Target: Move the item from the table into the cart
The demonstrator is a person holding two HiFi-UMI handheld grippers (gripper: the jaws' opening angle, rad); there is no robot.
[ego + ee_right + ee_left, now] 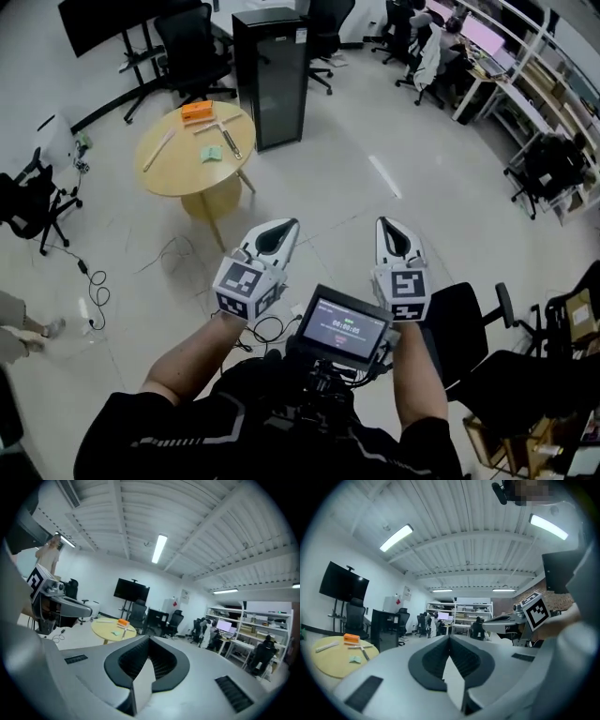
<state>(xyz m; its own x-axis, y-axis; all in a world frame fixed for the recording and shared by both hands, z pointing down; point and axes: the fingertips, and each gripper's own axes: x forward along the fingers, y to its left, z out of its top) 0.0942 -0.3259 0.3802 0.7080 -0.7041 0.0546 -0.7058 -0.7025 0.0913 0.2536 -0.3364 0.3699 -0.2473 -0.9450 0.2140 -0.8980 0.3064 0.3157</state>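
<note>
You hold two tools at lower centre, left tool [278, 232] and right tool [391, 236], both closed and empty; one round desk [178, 174], upper left, carries one orange item [197, 112].

Room inventory, as we see it in the head view:
- Pale glossy floor [375, 187] throughout.
- Round wooden desk [192, 155] at 10 o'clock.
- Tall black cabinet [272, 75] at 12 o'clock, just beside the desk.
- Black office chair [33, 206] at 9 o'clock.
- Loose cables [94, 281] on the floor between 8 and 9 o'clock.
- Computer workstations [487, 56] between 1 and 2 o'clock.

From the gripper views we add:
- White ribbed ceiling [187, 508] with strip lights [396, 537].
- Dark screen on a stand [343, 581].
- White wall [93, 573].
- Open shelving [459, 613].
</note>
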